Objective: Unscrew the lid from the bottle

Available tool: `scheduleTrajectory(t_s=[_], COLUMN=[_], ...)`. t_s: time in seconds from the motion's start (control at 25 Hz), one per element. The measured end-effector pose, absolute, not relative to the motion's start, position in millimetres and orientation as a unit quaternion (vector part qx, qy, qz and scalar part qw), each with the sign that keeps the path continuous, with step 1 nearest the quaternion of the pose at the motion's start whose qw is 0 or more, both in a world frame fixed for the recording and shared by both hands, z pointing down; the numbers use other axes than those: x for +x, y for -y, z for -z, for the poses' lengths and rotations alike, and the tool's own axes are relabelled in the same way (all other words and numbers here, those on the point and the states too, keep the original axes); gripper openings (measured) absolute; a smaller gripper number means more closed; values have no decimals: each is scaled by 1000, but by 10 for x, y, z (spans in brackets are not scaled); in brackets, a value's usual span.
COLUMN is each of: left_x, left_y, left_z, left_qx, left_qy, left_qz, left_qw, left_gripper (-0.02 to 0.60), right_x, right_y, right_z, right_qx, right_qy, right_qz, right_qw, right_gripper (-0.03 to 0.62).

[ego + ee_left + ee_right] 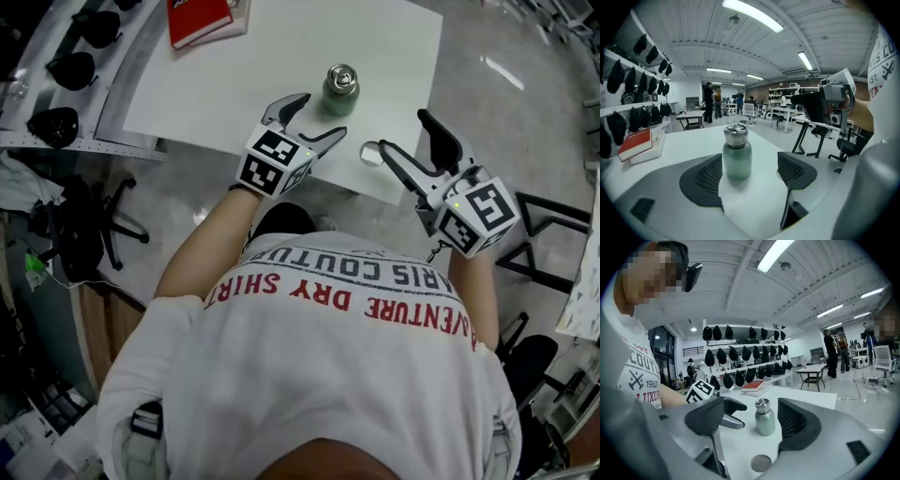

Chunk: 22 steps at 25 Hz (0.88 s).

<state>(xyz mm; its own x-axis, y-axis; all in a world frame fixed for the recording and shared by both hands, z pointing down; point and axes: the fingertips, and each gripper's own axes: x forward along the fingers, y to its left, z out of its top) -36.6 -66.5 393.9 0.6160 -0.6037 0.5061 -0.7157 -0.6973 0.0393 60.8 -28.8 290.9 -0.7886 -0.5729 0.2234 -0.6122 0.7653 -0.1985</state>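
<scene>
White desk (394,56): bottle (339,97), lid (341,74) on, near edge. Left gripper (320,114) and right gripper (398,133) flank it, jaws wide and empty, seemingly poised to grasp.

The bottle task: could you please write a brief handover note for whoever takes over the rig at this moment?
Left gripper: open, the bottle at the mouth of its jaws, not gripped.
Right gripper: open, empty, to the bottle's right.
Bottle upright on the white table, lid on.
Done: nothing unscrewed yet.
Left to do: hold the body, grip the lid, twist it off.
</scene>
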Motion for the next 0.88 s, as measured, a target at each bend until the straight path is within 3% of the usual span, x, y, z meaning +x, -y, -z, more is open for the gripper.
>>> scheduleTrajectory(t_s=[0.88], left_x=[-165], left_y=[1265], left_z=[-4590], left_qx=[918], left_qy=[279], left_qz=[-249], left_qw=[128], left_gripper=[376], right_x=[331], right_y=[717], right_z=[-3366], right_qx=[329], right_qy=[923], right_qz=[-162], right_qw=[121], right_gripper=[336])
